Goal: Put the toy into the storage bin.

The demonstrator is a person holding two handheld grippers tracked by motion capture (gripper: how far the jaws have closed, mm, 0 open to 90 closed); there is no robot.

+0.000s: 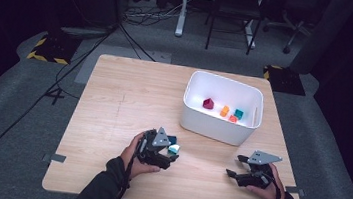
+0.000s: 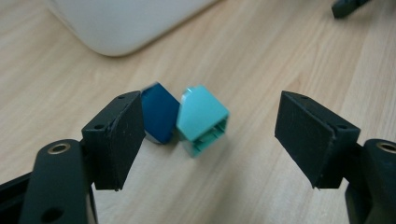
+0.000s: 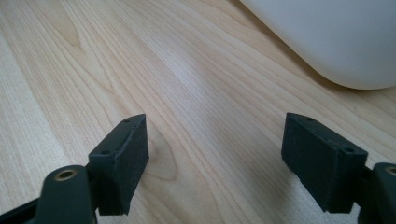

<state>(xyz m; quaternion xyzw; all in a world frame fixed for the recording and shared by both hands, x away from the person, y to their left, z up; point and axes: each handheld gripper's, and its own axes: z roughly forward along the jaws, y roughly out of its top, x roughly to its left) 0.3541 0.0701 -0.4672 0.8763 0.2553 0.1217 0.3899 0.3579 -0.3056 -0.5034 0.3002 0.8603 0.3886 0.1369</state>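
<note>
Two small bricks lie side by side on the wooden table: a dark blue brick and a light teal brick, touching each other. My left gripper is open around them, its left pad close against the dark blue one. From above, the teal brick and dark blue brick sit at the tip of the left gripper. My right gripper is open over bare wood at the front right, with nothing between its pads.
A white bin stands at the back right and holds a maroon piece, two orange pieces and a teal piece. Its rounded wall is near the right gripper. Chairs and cables lie beyond the table.
</note>
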